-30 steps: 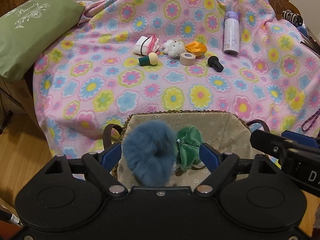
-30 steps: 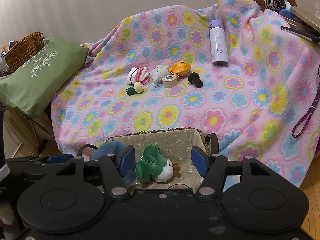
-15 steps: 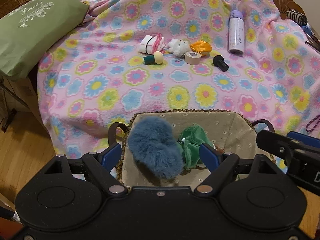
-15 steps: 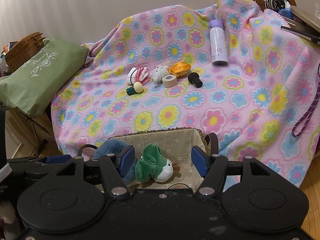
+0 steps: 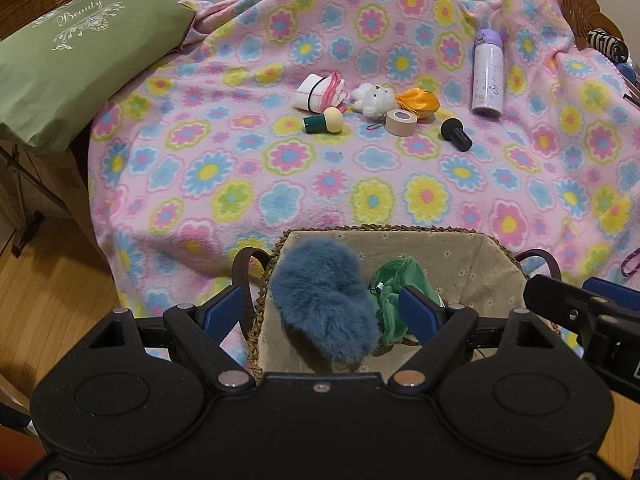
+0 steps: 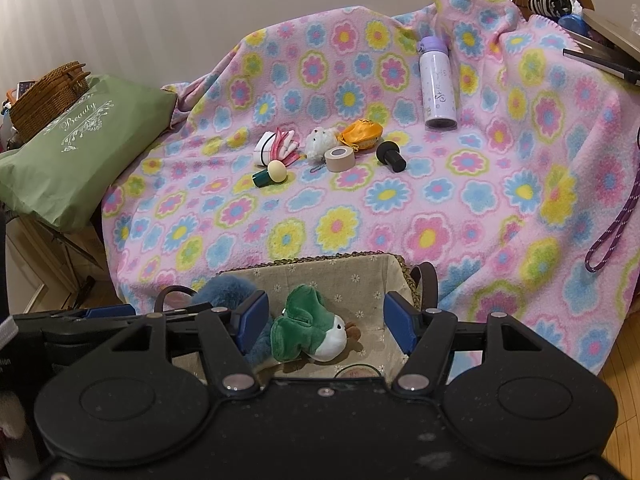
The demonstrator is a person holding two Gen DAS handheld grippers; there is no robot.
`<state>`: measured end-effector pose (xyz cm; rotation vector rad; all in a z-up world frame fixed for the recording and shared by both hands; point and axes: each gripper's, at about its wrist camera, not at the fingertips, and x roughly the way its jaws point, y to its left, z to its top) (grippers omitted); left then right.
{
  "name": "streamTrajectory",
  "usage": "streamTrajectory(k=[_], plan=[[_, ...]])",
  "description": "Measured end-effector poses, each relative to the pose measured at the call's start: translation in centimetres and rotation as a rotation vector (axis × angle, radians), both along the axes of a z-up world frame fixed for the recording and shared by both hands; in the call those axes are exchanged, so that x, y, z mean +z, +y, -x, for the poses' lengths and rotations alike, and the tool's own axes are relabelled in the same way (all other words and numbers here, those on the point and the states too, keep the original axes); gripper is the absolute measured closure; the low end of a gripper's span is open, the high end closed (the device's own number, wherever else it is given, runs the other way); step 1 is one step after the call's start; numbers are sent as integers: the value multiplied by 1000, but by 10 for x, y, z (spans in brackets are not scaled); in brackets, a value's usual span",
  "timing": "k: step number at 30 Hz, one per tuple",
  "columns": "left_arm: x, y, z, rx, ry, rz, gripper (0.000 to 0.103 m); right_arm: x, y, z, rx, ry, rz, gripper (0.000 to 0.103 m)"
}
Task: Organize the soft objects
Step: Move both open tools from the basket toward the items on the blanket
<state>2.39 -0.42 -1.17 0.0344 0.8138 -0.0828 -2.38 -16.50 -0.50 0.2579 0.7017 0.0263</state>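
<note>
right wrist: flowered blanket [image 6: 360, 208] drapes surface; both tongs [image 6: 324, 318] [image 5: 320, 312] apart.

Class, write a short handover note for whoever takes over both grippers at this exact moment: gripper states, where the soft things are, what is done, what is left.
Left gripper: open, empty, over the basket.
Right gripper: open, empty, over the same basket.
Done: blue fluffy toy and green plush lie inside the basket.
Left: white plush, orange pouch and pink-and-white cloth bundle lie on the floral blanket.
Probably leave the hard items: tape roll, bottle, two small brushes.
</note>
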Motion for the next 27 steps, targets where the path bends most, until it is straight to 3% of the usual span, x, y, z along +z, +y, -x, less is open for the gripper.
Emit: streamTrajectory(k=[15, 27], plan=[[-3, 5, -6, 10, 14, 23, 22, -9, -4, -11, 14, 27, 4, 39], [2, 17, -61, 8, 31, 9, 22, -11, -20, -62, 23, 47, 38, 39]])
